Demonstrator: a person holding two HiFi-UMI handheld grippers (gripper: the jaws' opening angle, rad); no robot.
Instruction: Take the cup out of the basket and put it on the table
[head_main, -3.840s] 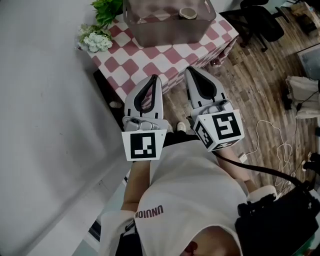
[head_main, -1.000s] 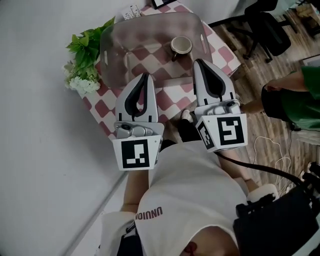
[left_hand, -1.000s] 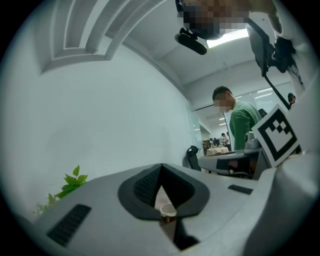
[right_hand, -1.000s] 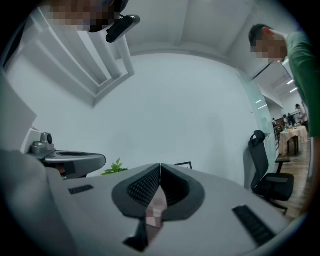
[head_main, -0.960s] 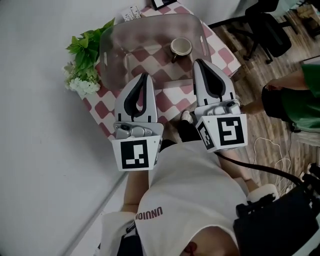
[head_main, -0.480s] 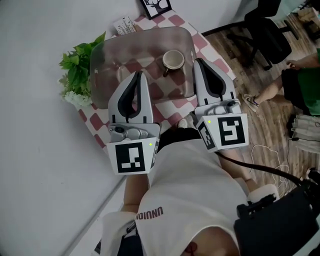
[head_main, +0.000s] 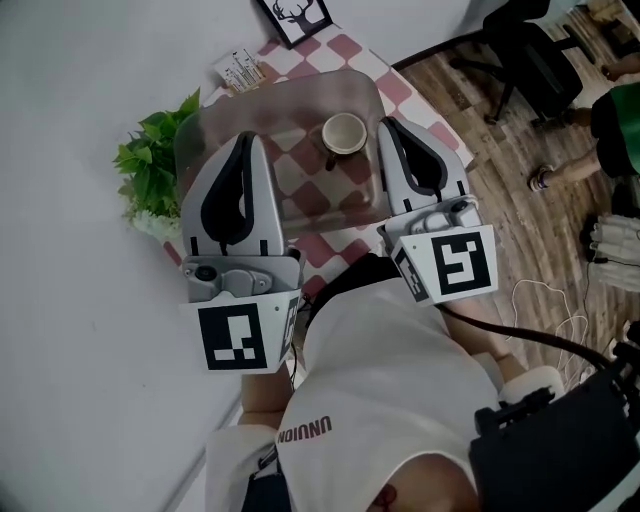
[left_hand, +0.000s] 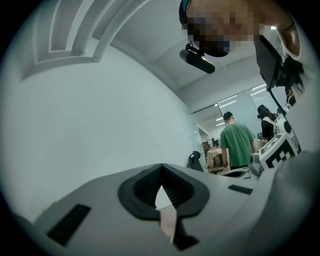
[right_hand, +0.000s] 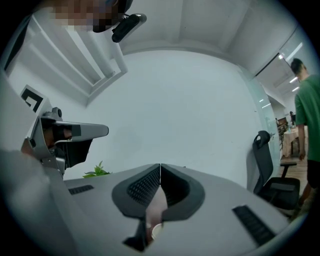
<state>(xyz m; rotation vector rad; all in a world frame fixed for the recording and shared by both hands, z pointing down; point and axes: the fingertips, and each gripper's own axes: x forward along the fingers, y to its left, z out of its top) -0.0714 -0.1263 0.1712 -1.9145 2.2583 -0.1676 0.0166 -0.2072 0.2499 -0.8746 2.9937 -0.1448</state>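
Note:
A cream cup (head_main: 343, 132) stands upright inside a translucent grey basket (head_main: 296, 87), near its far right corner. The basket sits on a table with a pink-and-white checked cloth (head_main: 347, 48). My left gripper (head_main: 244, 136) is shut and empty, held above the basket's left half. My right gripper (head_main: 384, 122) is shut too, with its tip over the basket's right rim, just right of the cup. In the left gripper view the jaws (left_hand: 161, 165) meet at the tip with nothing between them. The right gripper's jaws (right_hand: 160, 165) look the same.
A green plant with white flowers (head_main: 153, 171) stands left of the basket. A framed picture (head_main: 295, 15) and a small card (head_main: 238, 69) sit at the table's far end. To the right are an office chair (head_main: 527, 60) and a person in green (head_main: 618, 112) on the wooden floor.
Both grippers have moved forward from the table's near edge to above the basket. The left one has risen and looks larger. The cup now lies just beside the right gripper's tip.

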